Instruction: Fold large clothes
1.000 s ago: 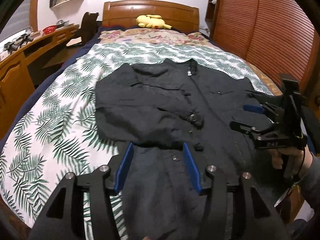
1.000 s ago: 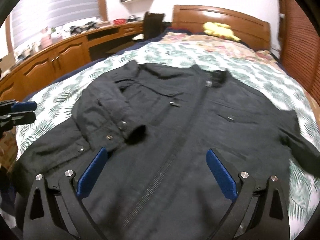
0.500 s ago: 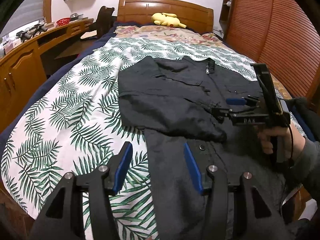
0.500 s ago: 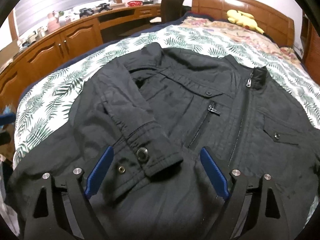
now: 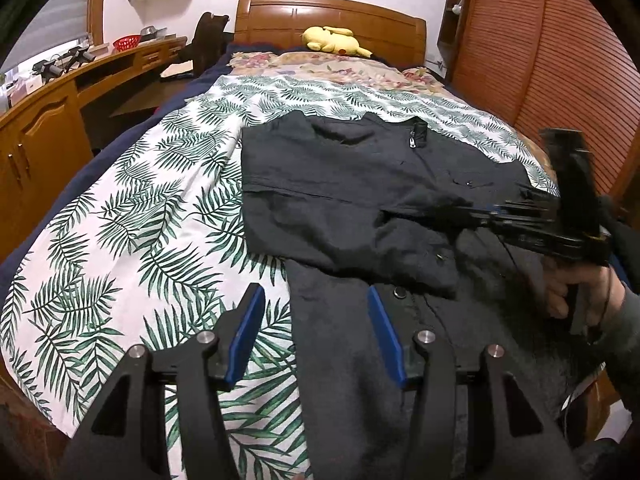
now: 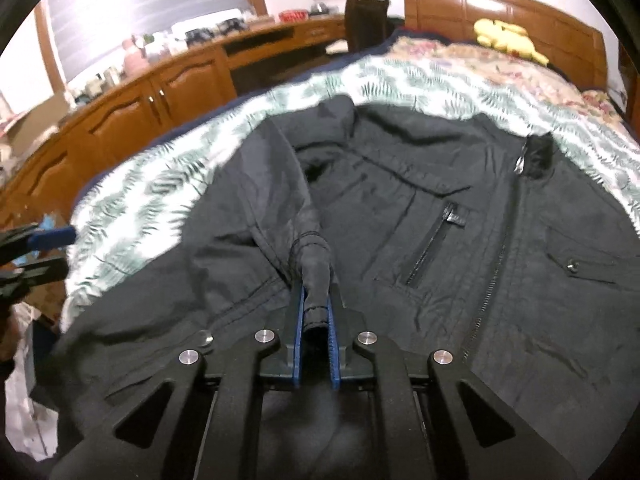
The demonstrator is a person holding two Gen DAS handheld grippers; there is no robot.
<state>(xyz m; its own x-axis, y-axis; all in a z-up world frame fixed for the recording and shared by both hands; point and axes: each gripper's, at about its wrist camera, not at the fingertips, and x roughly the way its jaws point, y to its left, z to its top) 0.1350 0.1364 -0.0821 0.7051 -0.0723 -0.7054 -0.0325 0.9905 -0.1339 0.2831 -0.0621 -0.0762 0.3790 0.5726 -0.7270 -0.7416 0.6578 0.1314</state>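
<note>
Right gripper point(image 6: 315, 312) pinches the cuff point(image 6: 316, 276) of the jacket point(image 5: 360, 184) at frame centre; left gripper point(image 5: 316, 320), half-open and empty, hovers over jacket's left hem, lower centre.

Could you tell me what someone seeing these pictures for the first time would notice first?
A large black jacket spread across the palm-leaf bedspread fills the middle of both views. The right gripper is shut on the jacket's sleeve cuff, bunching it between the blue pads, while the left gripper hangs open over the jacket's near edge. A yellow plush toy lies at the wooden headboard far behind.
</note>
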